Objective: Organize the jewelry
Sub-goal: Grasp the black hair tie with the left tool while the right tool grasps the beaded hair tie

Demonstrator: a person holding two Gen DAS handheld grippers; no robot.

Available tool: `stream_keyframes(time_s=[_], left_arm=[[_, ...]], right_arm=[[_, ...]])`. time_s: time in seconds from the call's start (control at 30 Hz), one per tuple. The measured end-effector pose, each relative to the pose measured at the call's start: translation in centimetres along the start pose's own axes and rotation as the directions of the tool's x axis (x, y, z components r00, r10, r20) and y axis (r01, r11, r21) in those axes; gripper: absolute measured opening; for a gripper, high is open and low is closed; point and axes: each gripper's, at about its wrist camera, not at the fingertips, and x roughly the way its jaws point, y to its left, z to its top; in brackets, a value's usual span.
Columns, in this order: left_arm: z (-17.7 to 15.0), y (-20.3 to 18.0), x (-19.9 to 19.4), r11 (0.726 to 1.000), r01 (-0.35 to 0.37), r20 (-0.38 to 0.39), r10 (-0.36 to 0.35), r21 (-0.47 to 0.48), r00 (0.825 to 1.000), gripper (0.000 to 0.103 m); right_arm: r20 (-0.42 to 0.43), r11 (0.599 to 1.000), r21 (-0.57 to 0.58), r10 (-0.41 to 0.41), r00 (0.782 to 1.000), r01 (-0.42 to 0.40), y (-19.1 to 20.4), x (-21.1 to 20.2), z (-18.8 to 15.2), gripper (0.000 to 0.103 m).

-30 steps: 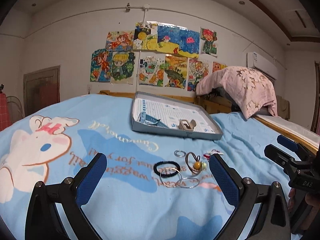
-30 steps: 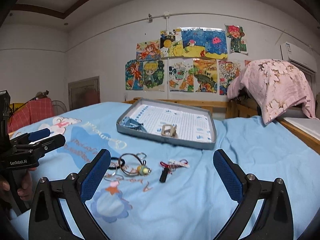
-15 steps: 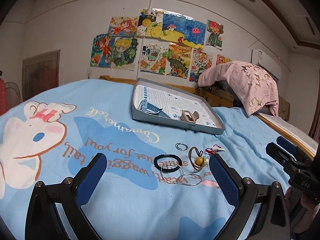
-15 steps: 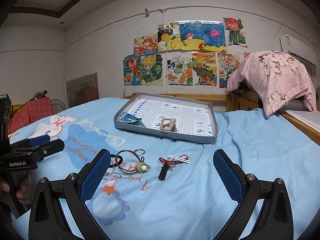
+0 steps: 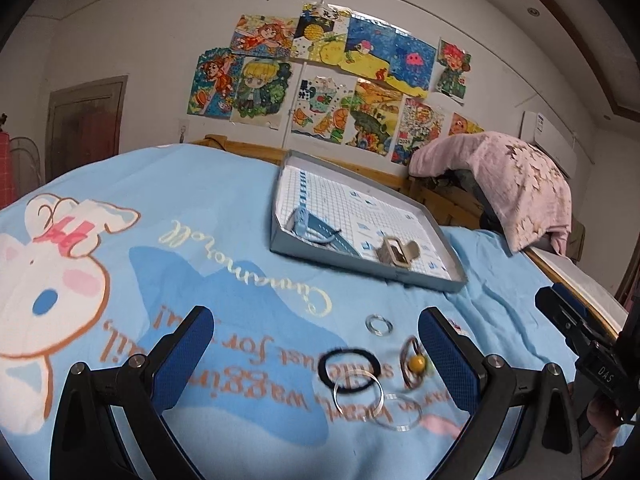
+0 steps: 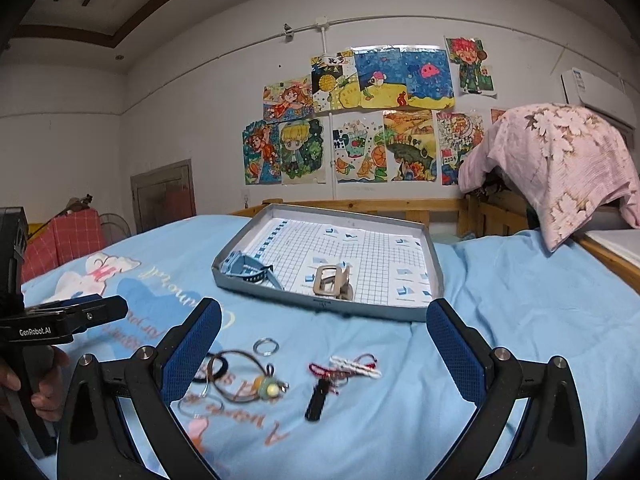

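Observation:
A grey tray [image 5: 362,272] [image 6: 320,304] lies on the blue bedspread, holding a blue watch [image 5: 320,232] [image 6: 248,269] and a beige clip [image 5: 396,254] [image 6: 332,282]. In front of it are loose pieces: a black hair tie [image 5: 351,369], clear bangles [image 5: 358,394], a small silver ring [image 5: 378,325] [image 6: 266,347], a brown cord with a yellow bead [image 5: 416,362] [image 6: 272,389], and a red-and-white string charm [image 6: 344,368] with a black tag [image 6: 316,400]. My left gripper [image 5: 316,356] hovers open over the hair tie. My right gripper [image 6: 322,354] stands open above the charm.
A bedspread [image 5: 160,240] with a rabbit print covers the bed. A wooden headboard [image 6: 400,208] runs behind the tray, with a pink cloth [image 6: 560,160] draped at the right. Drawings [image 6: 360,120] hang on the wall. A hand [image 6: 36,384] holds the left gripper's handle.
Both grippers have tipped downward and moved closer to the loose pieces, which now sit lower and larger between the fingers. Nothing has been grasped.

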Motion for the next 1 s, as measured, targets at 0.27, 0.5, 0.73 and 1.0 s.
stream_keyframes(time_s=[0.27, 0.5, 0.73, 1.0], left_arm=[[1.4, 0.2, 2.5, 1.0, -0.009, -0.049, 0.01, 0.026, 0.999, 0.103], [0.9, 1.6, 6.1, 0.998, 0.07, -0.209, -0.068, 0.002, 0.976, 0.092], [-0.9, 1.7, 8.6, 0.987, 0.159, -0.336, -0.157, -0.022, 0.929, 0.054], [-2.0, 1.3, 10.7, 0.983, 0.182, -0.452, -0.165, -0.005, 0.877, 0.031]], right_arm=[[-0.046, 0.998, -0.004, 0.059, 0.997, -0.059, 0.5, 3.4, 0.2, 0.101], [-0.162, 0.989, -0.015, 0.141, 0.977, -0.146, 1.4, 6.1, -1.2, 0.1], [-0.271, 0.977, -0.005, 0.205, 0.94, -0.215, 1.7, 7.8, -3.2, 0.057], [-0.383, 0.959, -0.016, 0.257, 0.887, -0.284, 2.8, 9.1, -5.1, 0.051]])
